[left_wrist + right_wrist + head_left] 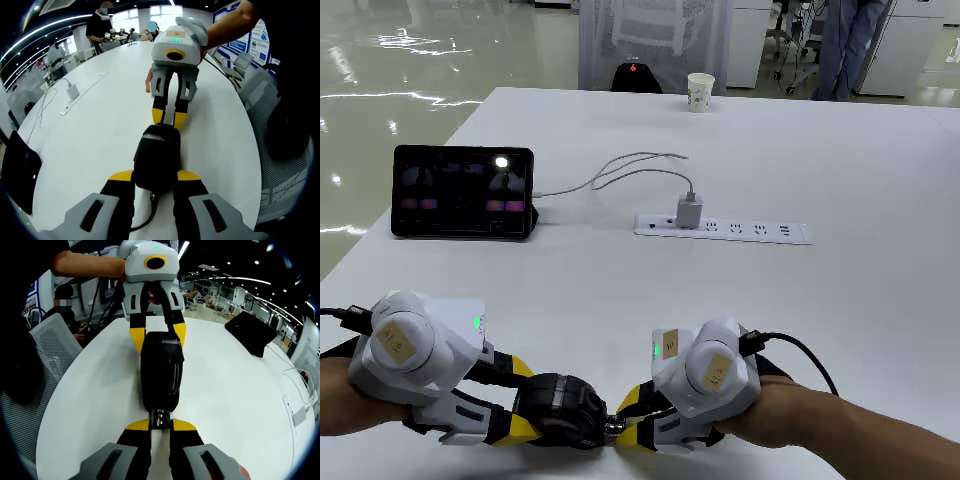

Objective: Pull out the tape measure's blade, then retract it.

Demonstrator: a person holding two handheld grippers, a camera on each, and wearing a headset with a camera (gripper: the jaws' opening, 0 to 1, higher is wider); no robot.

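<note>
Now the hard, likely weighty tape measure point(560, 408), at six o'clock on the worktop point(720, 160), is clamped by the left claw point(155, 176); its springy blade tip point(160, 416) is pinched by the right claw point(161, 425).

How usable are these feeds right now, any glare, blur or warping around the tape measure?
Head view: sharp; strong glare on the floor and a light spot on the tablet, none on the tape measure. Left gripper view: fisheye bends the table edge; tape measure crisp but dark. Right gripper view: same bending; blade markings in focus between the jaws.
</note>
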